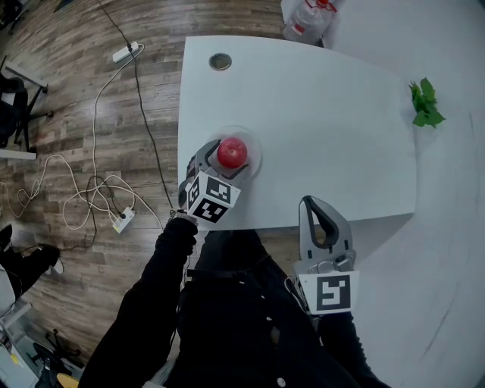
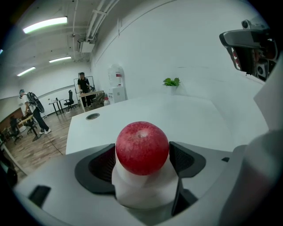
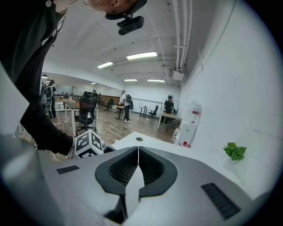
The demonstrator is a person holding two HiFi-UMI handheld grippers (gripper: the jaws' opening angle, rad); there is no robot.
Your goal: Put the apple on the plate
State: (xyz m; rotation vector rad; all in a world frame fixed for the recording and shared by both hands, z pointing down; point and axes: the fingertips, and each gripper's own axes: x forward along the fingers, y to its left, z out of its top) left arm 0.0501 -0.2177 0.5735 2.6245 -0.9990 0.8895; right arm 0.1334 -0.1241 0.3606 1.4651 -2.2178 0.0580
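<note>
A red apple [image 1: 232, 152] sits over a pale round plate [image 1: 256, 161] near the white table's front left edge. My left gripper [image 1: 225, 162] is shut on the apple [image 2: 142, 148], with a dark pad against each side of it. Whether the apple rests on the plate or hangs just above it, I cannot tell. My right gripper [image 1: 311, 203] is shut and empty, its tips just over the table's front edge, to the right of the plate. In the right gripper view its jaws [image 3: 138, 152] meet with nothing between them.
A green plant sprig [image 1: 424, 104] stands at the table's far right. A round cable hole [image 1: 220, 61] lies at the back left, a clear water jug [image 1: 306, 18] behind it. Cables and a power strip [image 1: 123, 220] lie on the wooden floor to the left.
</note>
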